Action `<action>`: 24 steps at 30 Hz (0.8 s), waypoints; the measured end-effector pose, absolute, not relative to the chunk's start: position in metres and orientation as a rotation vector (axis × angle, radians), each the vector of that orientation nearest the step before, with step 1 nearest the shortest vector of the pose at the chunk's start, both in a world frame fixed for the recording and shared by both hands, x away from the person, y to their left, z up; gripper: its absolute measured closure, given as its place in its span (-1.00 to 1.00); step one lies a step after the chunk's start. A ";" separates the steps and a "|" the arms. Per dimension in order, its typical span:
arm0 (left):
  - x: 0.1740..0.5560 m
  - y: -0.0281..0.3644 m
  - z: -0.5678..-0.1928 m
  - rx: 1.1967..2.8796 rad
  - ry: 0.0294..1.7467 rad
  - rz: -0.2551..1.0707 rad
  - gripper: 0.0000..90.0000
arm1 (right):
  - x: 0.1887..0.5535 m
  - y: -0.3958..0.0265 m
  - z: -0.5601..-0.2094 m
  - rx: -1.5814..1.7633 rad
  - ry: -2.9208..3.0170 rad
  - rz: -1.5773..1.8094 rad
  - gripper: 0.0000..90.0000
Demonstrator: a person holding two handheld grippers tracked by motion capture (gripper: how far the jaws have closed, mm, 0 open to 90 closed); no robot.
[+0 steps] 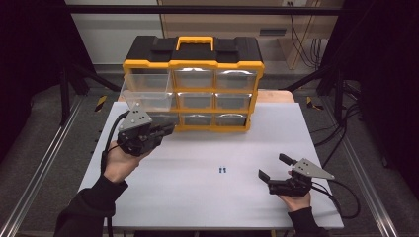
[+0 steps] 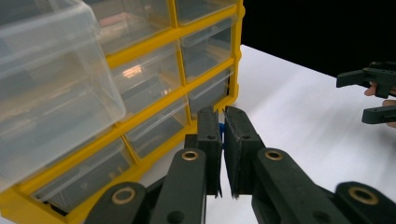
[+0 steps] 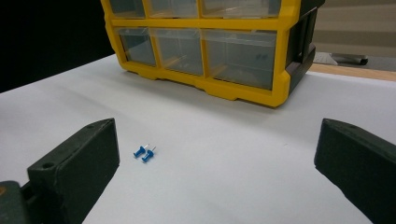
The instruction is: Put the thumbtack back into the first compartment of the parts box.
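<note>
Left tool: my left tool [image 1: 167,129] sits in my left hand [image 1: 120,163] near the front left corner of the organizer; its jaws stand almost together, with only a thin slit between them. A sliver of blue shows in that slit in the left gripper view [image 2: 223,140], but I cannot tell what it is or whether it is pinched.
Right tool: my right tool [image 1: 273,167] rests low over the right part of the surface in my right hand [image 1: 295,201]; its jaws are wide apart with nothing between them.
Organizer: a yellow and black drawer organizer [image 1: 192,81] stands at the far middle of the surface, with a yellow handle on its black top and three rows of clear drawers.
Pulled drawer: the clear drawer at the top left [image 2: 46,88] juts out from the frame, well forward of the others; I cannot make out any contents.
Push pins: two small blue push pins [image 3: 144,153] lie side by side on the bare surface, between my two tools and in front of the organizer, nearer my right tool [image 1: 222,170].
Surface: the white surface [image 1: 197,197] carries the organizer and the pins.
</note>
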State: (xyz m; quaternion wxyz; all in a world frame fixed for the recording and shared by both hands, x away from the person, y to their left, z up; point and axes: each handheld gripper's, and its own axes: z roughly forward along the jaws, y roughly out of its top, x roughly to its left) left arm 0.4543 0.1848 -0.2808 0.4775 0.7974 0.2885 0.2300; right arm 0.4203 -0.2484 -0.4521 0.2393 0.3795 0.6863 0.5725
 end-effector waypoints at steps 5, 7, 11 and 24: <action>0.456 0.187 -0.268 1.932 0.700 0.592 0.88 | 0.421 -0.251 -0.453 0.987 1.891 1.554 -0.98; 0.456 0.189 -0.262 1.921 0.700 0.598 0.88 | 0.422 -0.251 -0.453 0.985 1.889 1.557 -0.98; 0.458 0.192 -0.248 1.899 0.699 0.613 0.89 | 0.422 -0.251 -0.454 0.969 1.891 1.547 -0.98; 0.473 0.198 -0.220 1.870 0.703 0.668 0.88 | 0.423 -0.251 -0.454 0.971 1.889 1.549 -0.98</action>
